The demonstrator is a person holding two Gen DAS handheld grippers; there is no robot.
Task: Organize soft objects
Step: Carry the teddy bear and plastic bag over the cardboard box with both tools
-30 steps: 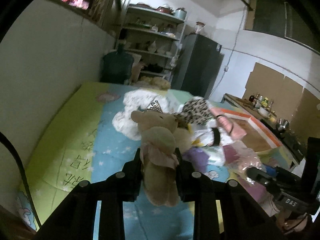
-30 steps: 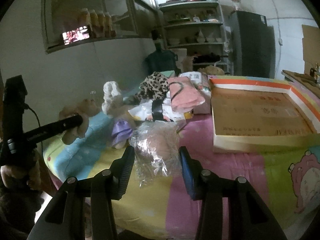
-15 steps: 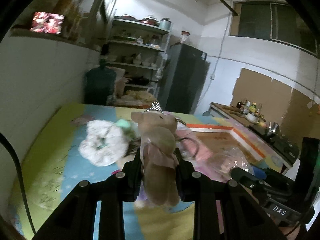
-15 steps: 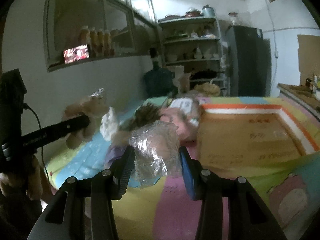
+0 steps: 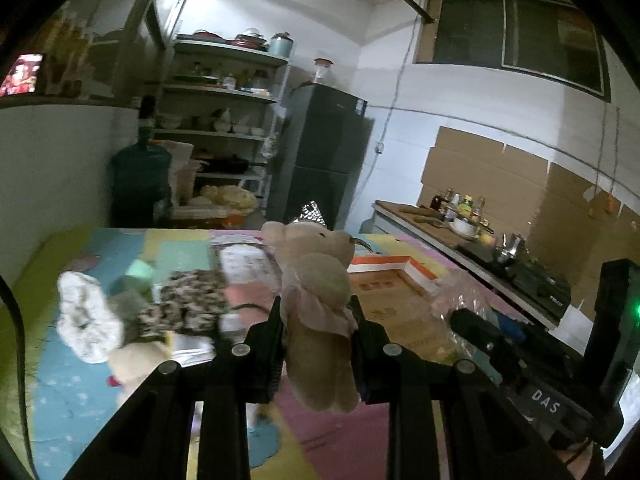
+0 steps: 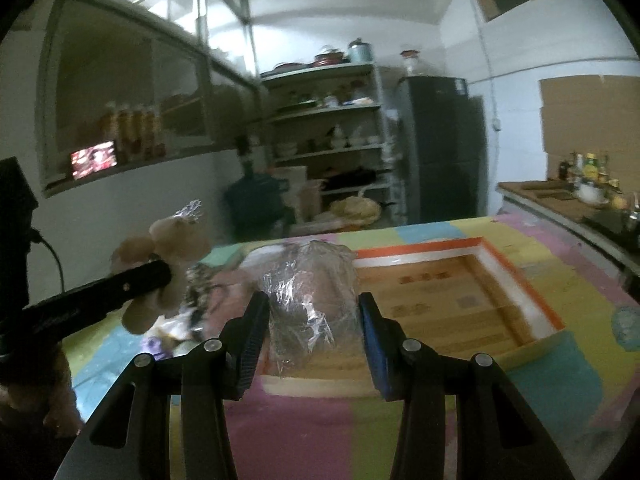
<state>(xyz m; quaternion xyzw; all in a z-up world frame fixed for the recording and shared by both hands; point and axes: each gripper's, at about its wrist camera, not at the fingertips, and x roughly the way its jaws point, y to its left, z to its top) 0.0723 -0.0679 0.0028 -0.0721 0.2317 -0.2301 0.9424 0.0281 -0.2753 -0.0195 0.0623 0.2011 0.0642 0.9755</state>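
Left gripper (image 5: pixel 316 316) clamped on the waist of a tan teddy bear (image 5: pixel 316 300) with a pink skirt and silver crown, and right gripper (image 6: pixel 312 320) clamped on a toy wrapped in crinkled clear plastic (image 6: pixel 310 292); both toys hang clear of the patchwork play mat (image 6: pixel 296 424). Compared with a second ago, both grippers sit higher and further right: the open cardboard box (image 6: pixel 460 296) with its orange-and-white rim now lies directly behind the wrapped toy. The leopard-print cloth (image 5: pixel 184 300) and white fluffy item (image 5: pixel 86 328) of the remaining pile have slid to the left of the bear.
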